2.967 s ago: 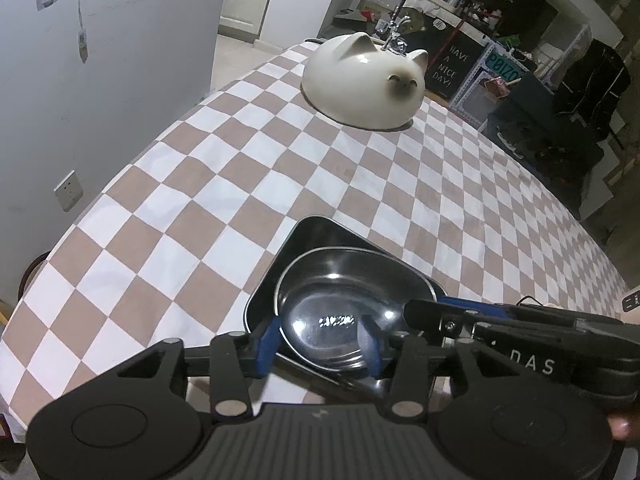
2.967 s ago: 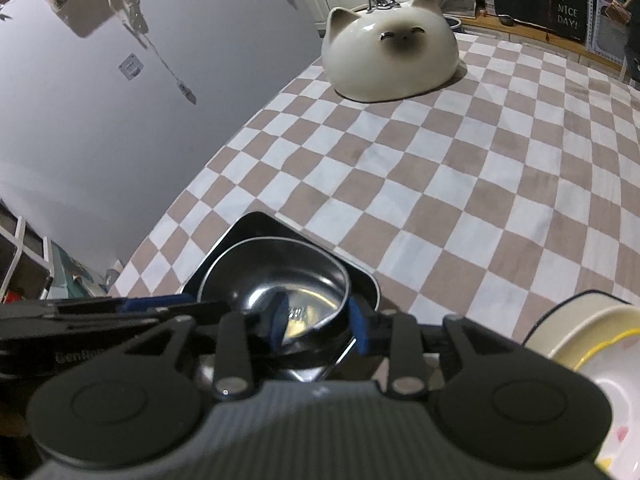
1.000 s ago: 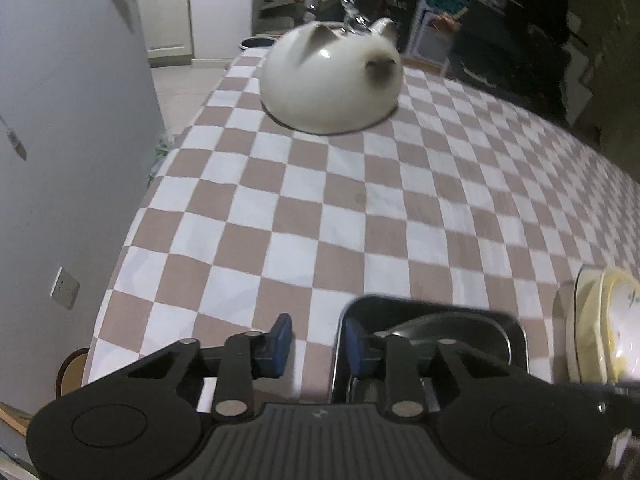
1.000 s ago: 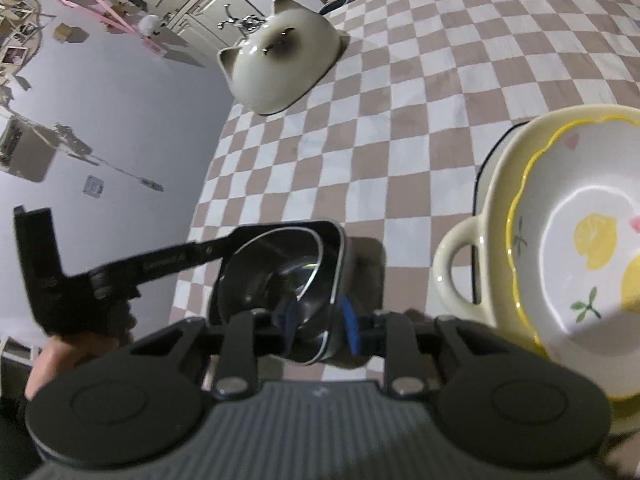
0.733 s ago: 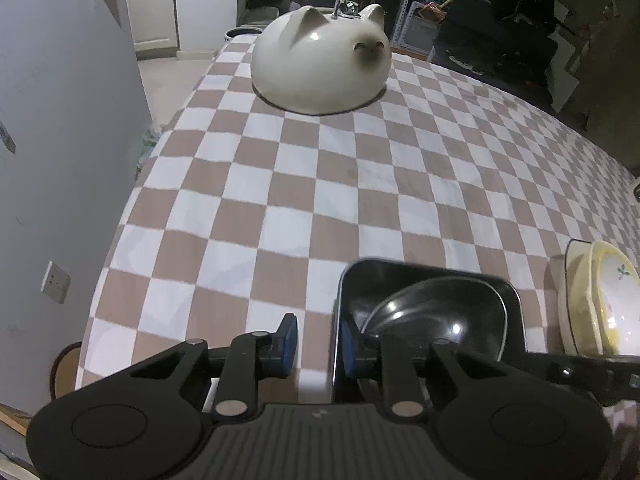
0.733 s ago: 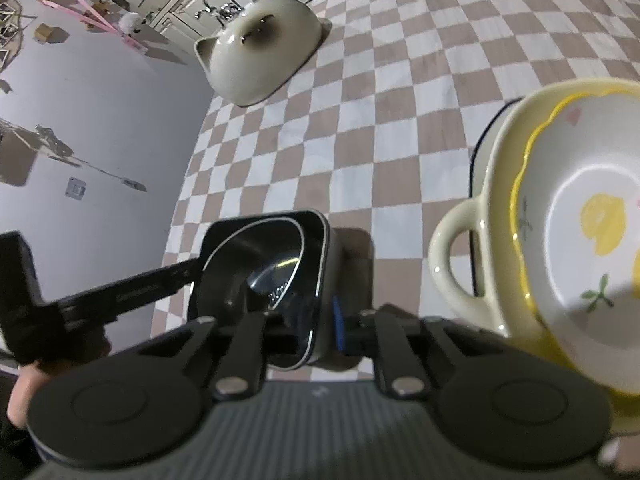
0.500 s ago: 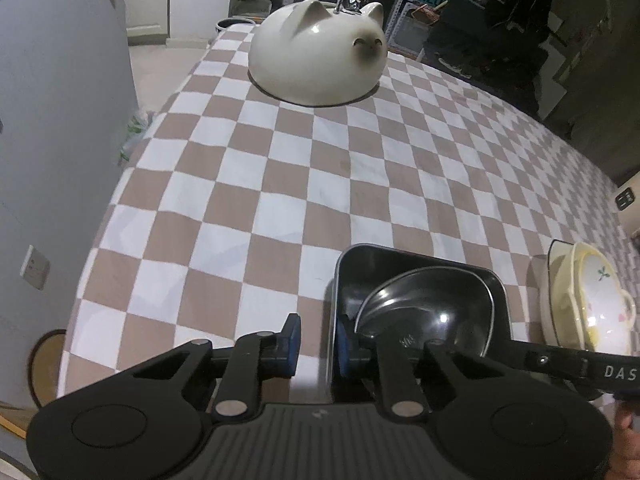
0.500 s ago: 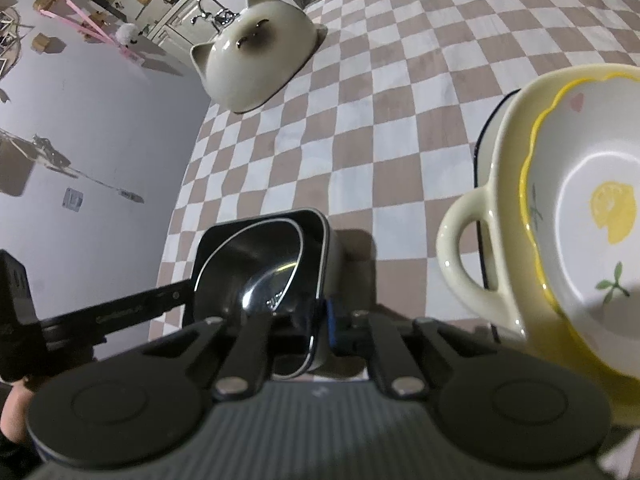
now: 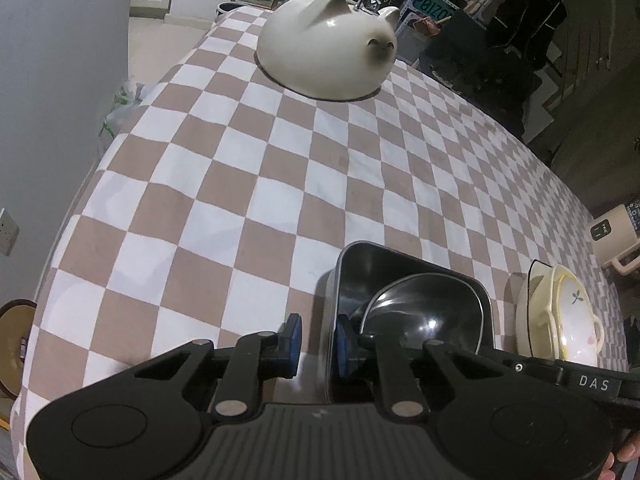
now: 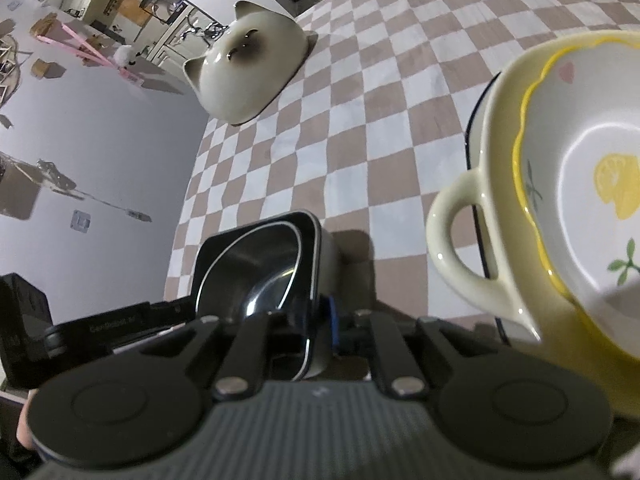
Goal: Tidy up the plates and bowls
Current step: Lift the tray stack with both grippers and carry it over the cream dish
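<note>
A black square dish [image 9: 360,276] holds a steel bowl [image 9: 424,312] near the table's front edge; both show in the right wrist view, the dish [image 10: 316,236] and the bowl [image 10: 256,268]. My left gripper [image 9: 316,340] straddles the dish's left wall, jaws narrow but a gap shows on the outer side. My right gripper [image 10: 320,320] is shut on the dish's right wall. A cream handled bowl [image 10: 460,232] with a lemon-print bowl [image 10: 592,184] inside stands to the right, also in the left wrist view [image 9: 556,312].
A large cat-shaped white bowl [image 9: 328,48] lies upside down at the far end of the checkered tablecloth [image 9: 280,168]. A wall [image 9: 48,80] runs along the left. A beige appliance [image 9: 612,236] stands off the right edge.
Both grippers have narrowed around opposite walls of the black dish. The dish with the steel bowl has come closer to the cream bowl stack.
</note>
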### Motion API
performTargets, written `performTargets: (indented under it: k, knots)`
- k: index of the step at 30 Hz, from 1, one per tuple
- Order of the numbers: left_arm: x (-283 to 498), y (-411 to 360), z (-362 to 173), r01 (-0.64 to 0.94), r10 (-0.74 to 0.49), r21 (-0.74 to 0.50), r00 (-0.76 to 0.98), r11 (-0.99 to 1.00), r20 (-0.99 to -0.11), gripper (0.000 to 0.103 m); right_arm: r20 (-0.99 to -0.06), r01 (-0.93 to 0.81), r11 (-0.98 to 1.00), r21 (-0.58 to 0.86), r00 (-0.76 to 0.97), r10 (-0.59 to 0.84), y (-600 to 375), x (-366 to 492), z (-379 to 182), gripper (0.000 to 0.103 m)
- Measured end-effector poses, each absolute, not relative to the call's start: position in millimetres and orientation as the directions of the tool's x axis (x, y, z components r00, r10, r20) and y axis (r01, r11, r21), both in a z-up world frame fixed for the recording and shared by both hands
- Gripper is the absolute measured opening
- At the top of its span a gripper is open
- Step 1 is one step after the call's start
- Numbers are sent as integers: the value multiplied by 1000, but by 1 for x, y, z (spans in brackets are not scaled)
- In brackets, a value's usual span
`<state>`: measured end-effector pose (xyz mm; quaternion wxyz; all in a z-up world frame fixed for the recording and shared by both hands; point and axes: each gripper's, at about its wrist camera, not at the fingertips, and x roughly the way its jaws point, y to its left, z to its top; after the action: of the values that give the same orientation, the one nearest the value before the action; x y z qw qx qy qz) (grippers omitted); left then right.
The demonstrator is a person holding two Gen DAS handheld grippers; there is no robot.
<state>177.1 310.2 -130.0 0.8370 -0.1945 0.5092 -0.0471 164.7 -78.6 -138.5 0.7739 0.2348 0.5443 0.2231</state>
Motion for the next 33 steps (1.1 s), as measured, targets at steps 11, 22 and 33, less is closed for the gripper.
performTargets:
  k: [11,22,33]
  knots:
    - [176,306,-129,-117,-277,-373,479,920,-833,7,-739,-128,798,589,315,595,-73,166,-136,13]
    - [166,305,-104,-127,-271,-403,558,907,-785,9,-720,-227,801,554,353,598,-70,169,-113,11]
    - [165,263,-61,-66,-298,-433,634,899,-714,9,-632,-244,755,608,427,647,-121,182,-65,11]
